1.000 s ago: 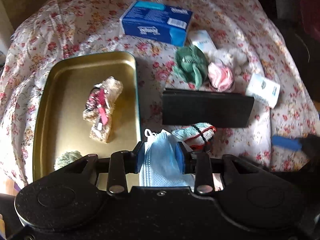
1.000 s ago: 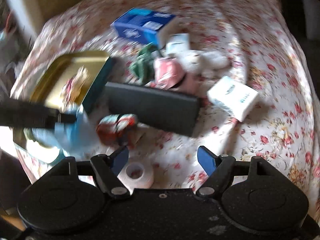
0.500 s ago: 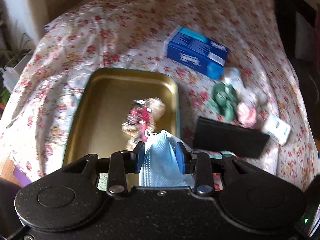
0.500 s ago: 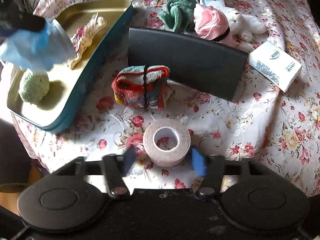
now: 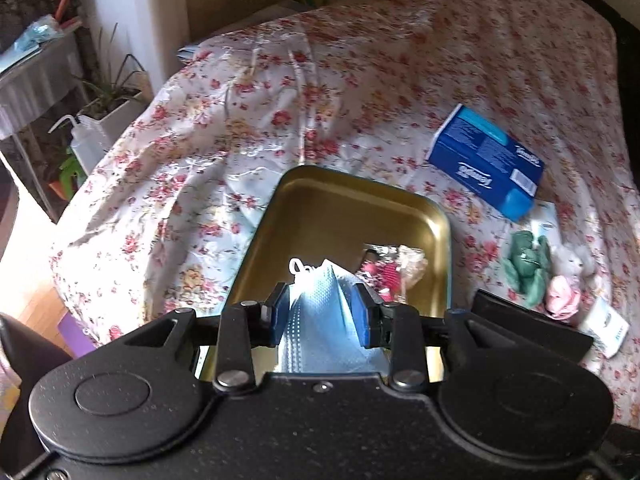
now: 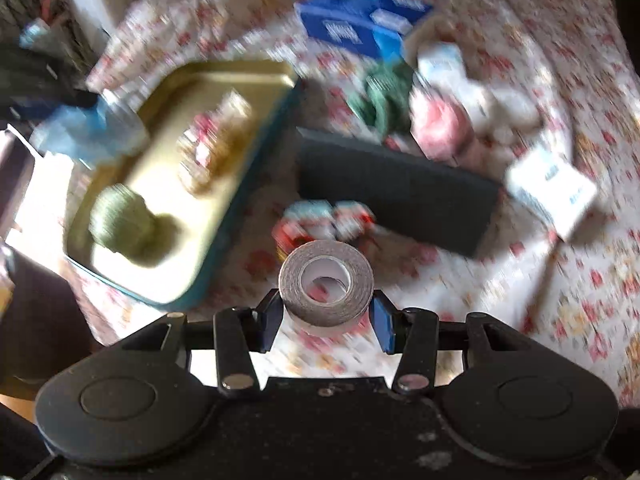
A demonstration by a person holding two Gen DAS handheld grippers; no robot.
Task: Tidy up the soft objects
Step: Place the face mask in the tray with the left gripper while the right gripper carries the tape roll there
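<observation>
My left gripper (image 5: 320,300) is shut on a folded light-blue face mask (image 5: 320,328), held above the near end of the gold tray (image 5: 340,200). A red and beige soft bundle (image 5: 394,272) lies in that tray. In the blurred right wrist view the tray (image 6: 248,70) also holds a green woolly ball (image 6: 120,220), and the mask (image 6: 76,132) hangs over its far left side. My right gripper (image 6: 326,306) has a grey tape roll (image 6: 296,300) between its closing jaws, with both pads against its sides. A striped red and teal cloth (image 6: 320,220) lies just beyond the roll.
On the flowered cloth lie a long black case (image 6: 400,196), a blue tissue box (image 5: 488,160), a green soft toy (image 5: 526,264), a pink soft thing (image 5: 564,296) and a white packet (image 5: 606,326). The table's left edge drops to the floor near a plant (image 5: 108,92).
The left gripper carried the mask from beside the tray to above it, rolling as it went. The right gripper came down around the tape roll and narrowed its jaws onto it.
</observation>
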